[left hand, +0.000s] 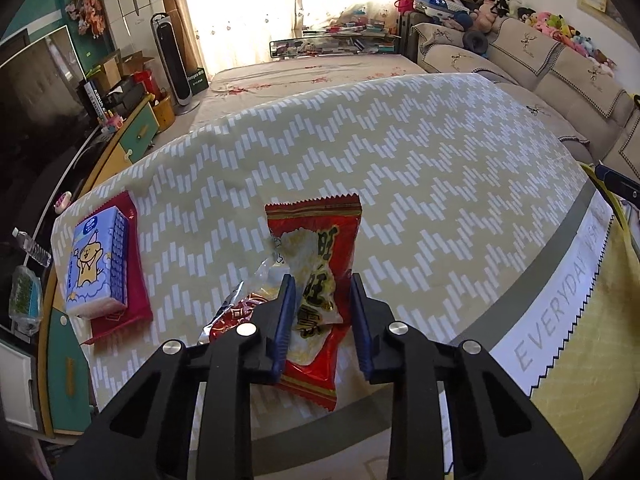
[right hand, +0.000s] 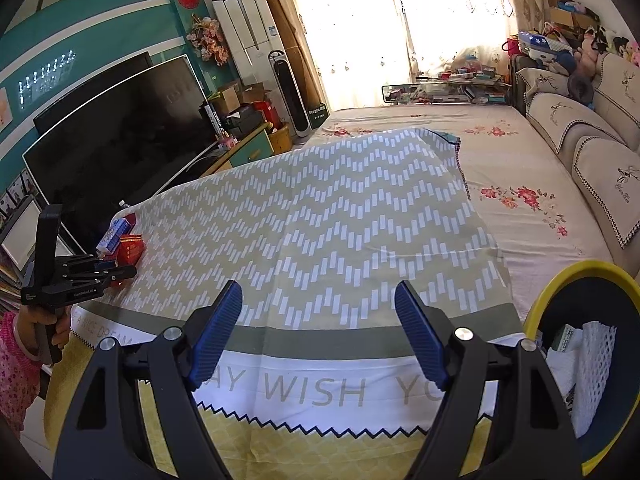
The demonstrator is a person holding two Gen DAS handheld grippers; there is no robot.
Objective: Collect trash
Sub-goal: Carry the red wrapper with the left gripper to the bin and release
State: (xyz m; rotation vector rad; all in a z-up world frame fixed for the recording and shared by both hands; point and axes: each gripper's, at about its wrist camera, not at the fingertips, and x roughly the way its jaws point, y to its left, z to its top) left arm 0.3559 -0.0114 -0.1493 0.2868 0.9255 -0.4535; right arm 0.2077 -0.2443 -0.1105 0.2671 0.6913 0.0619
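Item one: the left gripper (left hand: pixel 322 320), black arms with blue ribbed pads, which we find angled down at a cloth-covered table (left hand: pixel 400 160) patterned in beige and white zigzag. Between its pads sits a crumpled red and clear plastic snack wrapper (left hand: pixel 316 264) printed with yellow characters. The left pad lies against the wrapper's edge; whether the right pad presses it too, we cannot tell.

Item two: a torn silver-and-red foil wrapper (left hand: pixel 232 312), lying just left of the first, partly behind the left finger.

Item three: a blue cartoon-printed tissue pack (left hand: pixel 100 260), resting on a flat dark red packet (left hand: pixel 138 300) near the table's left edge.

Item four: the right gripper (right hand: pixel 320 328), jaws spread wide and holding nothing, which we see above the cloth's lettered border.

Item five: a yellow-rimmed dark bin (right hand: pixel 560 276) at the right of the right wrist view, containing white foam netting (right hand: pixel 592 368) and paper scraps.
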